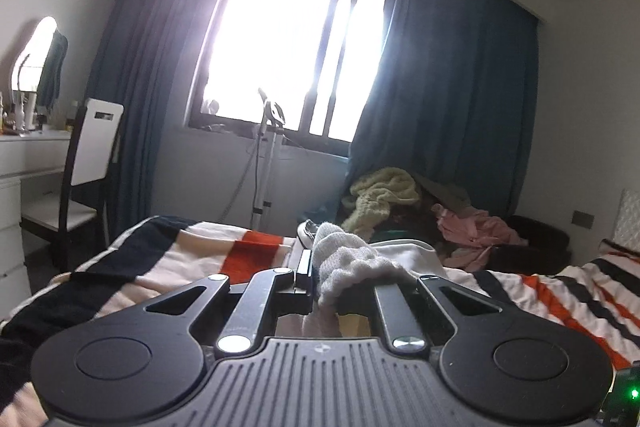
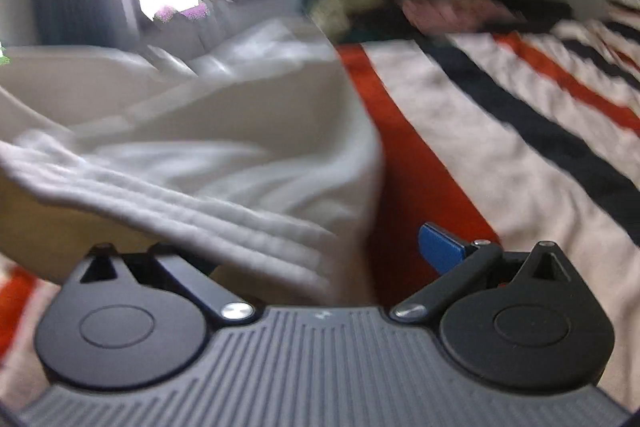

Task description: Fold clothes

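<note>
**A:** What is my left gripper [image 1: 316, 279] doing?

**B:** I am clenched on a bunched fold of a white ribbed-knit garment [image 1: 352, 267], lifted above a bed covered in a cream blanket with orange and navy stripes [image 1: 208, 251]. Behind it are a bright window [image 1: 288, 47] between dark blue curtains [image 1: 448, 79], a heap of yellow and pink clothes [image 1: 424, 211], and a white chair [image 1: 94, 147] at the left.

**A:** And my right gripper [image 2: 320, 247]?

**B:** My jaws are spread wide. One blue-padded finger [image 2: 440, 247] shows at the right; the other is hidden under the same white garment [image 2: 224, 163], which drapes over that side and spreads across the striped blanket [image 2: 500, 131]. This view is blurred.
</note>
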The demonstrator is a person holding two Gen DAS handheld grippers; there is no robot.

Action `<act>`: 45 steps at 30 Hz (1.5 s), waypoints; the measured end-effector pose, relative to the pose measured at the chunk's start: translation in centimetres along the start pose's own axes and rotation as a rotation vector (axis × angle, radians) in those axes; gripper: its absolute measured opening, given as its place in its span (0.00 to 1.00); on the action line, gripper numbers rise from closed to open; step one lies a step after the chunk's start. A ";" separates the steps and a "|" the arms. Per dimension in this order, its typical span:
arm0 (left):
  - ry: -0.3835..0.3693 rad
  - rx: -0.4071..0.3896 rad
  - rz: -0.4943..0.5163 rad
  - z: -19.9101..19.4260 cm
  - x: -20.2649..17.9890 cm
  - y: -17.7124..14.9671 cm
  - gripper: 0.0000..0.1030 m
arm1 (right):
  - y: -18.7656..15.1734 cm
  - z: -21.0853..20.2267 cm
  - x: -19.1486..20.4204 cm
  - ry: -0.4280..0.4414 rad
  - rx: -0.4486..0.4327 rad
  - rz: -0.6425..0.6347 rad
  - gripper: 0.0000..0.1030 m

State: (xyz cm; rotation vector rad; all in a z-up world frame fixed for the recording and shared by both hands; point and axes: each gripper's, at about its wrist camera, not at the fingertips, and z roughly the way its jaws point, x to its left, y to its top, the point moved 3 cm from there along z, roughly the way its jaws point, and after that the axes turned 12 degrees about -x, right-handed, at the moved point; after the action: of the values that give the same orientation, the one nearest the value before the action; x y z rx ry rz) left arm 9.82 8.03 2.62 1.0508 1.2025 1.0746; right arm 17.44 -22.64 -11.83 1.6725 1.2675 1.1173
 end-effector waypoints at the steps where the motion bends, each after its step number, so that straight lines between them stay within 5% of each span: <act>1: 0.005 0.003 -0.009 0.3 0.0 -0.1 0.09 | 0.3 0.0 -0.7 -0.021 0.003 0.031 1.00; 6: 0.041 0.003 -0.046 1.4 0.4 -0.4 0.09 | 2.5 -1.6 -2.9 -0.156 -0.095 0.034 1.00; 15: 0.078 0.130 -0.146 0.2 1.5 -1.7 0.10 | 4.6 -5.8 -4.2 -0.201 -0.160 -0.013 1.00; 22: 0.109 0.368 -0.214 -1.1 3.7 -4.5 0.10 | 3.2 -7.4 -4.1 -0.066 0.010 0.065 0.99; 28: 0.089 0.472 -0.195 -2.8 4.7 -5.7 0.16 | 2.3 -8.8 -3.7 0.090 0.126 0.143 0.99; 34: 0.046 0.513 -0.226 -5.2 3.9 -5.7 0.45 | 3.3 -10.9 -6.0 0.132 0.067 0.364 0.99; 39: 0.023 0.527 -0.267 -7.0 3.4 -5.6 0.81 | 3.3 -10.1 -7.9 0.114 0.069 0.523 0.99; 45: 0.095 0.547 -0.364 -5.3 4.4 -6.7 0.82 | 1.9 -6.8 -8.1 0.085 0.124 0.629 0.97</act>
State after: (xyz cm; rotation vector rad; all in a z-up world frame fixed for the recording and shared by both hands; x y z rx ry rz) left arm 5.18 11.34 -5.15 1.1331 1.7443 0.5225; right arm 10.59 -30.58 -9.33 2.2202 0.8854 1.5038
